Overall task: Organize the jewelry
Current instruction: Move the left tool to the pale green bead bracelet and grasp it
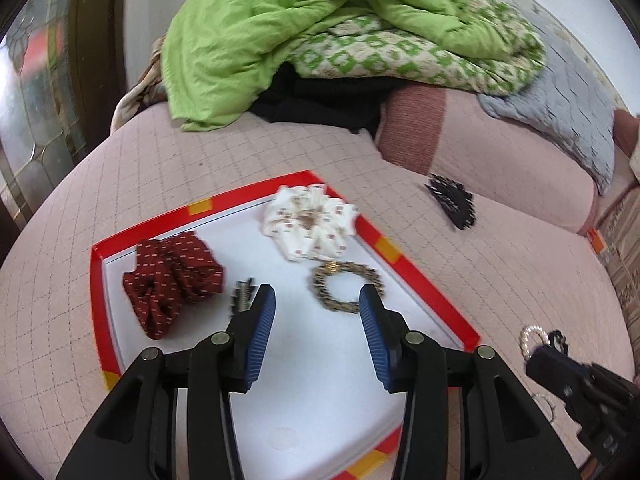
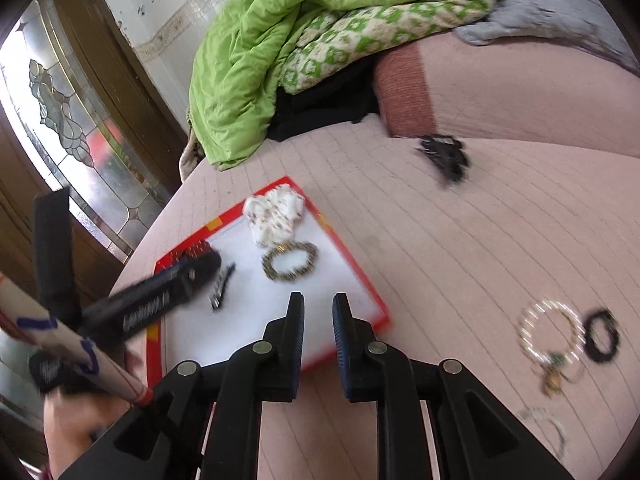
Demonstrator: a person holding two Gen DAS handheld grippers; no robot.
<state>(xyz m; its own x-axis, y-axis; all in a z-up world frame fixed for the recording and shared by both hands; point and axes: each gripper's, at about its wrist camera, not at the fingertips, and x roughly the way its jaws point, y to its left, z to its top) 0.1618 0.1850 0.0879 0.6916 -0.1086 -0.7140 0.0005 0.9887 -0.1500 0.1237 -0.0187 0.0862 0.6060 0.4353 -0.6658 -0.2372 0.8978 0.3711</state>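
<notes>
We see the red-rimmed tray [image 1: 420,280] lying on the bed [image 1: 160,168]; in it the gold bracelet [image 1: 346,286] lies flat, and the dark hair clip [image 2: 222,286], perhaps metal, points toward the tray's far edge. Left claw [image 1: 316,300] stands apart, empty; right claw [image 2: 318,310] narrowly apart, empty.

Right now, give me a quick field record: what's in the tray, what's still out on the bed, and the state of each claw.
surface: pink quilted bed cover
tray: red-rimmed white tray
in tray: dark red scrunchie; white scrunchie; gold chain bracelet; black hair clip
on bed, outside tray: pearl bracelet; black hair tie; black fringed piece
left claw: open, empty, over tray
right claw: slightly open, empty, at tray's near edge
</notes>
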